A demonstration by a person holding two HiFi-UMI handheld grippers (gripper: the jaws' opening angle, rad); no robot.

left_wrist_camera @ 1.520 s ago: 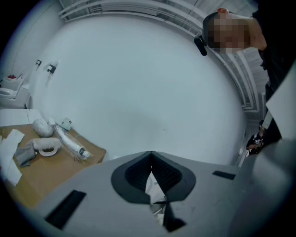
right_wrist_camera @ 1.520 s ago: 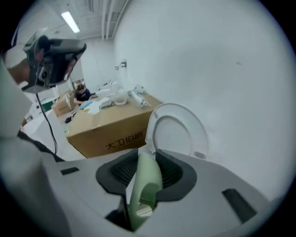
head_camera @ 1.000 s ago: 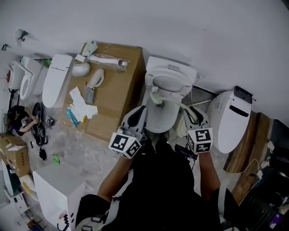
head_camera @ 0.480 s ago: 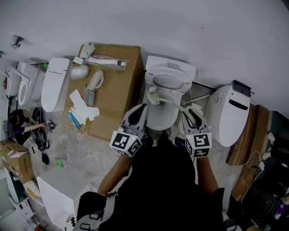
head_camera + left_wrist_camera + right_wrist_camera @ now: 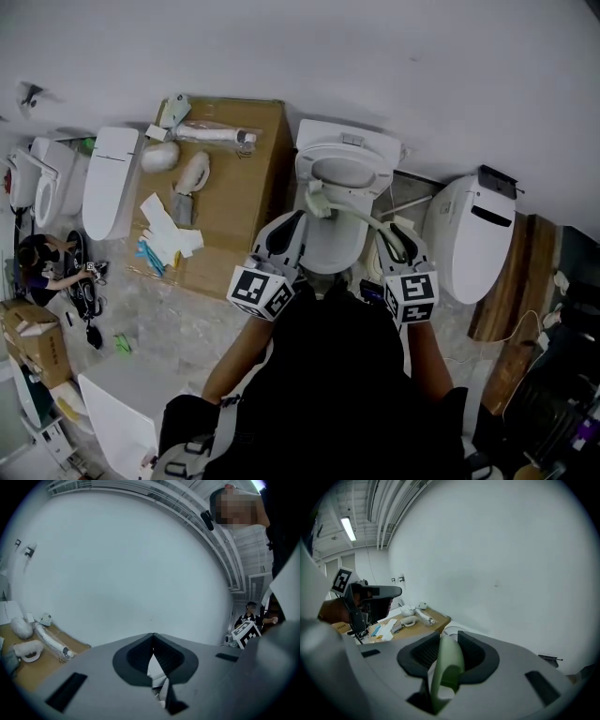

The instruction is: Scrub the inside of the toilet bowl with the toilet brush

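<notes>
right gripper [image 5: 449, 644]: jaws are clamping the pale green handle of the toilet brush [image 5: 446, 667], which is filling the gap between them. left gripper [image 5: 152, 641]: jaws are sitting together at the tips, nothing between them. in the head view the handle's long axis is slanting from the right gripper forward and to the left across the toilet bowl [image 5: 375, 187]. the brush head [image 5: 317, 202] is sitting at the bowl's left rim; can't tell how deep it's reaching. left gripper is hovering just beside the near left edge of the bowl, closer to the brush head but idle. my read: the right one is doing the scrubbing, and the next stroke needs the head tipping down and right into the bowl.
</notes>
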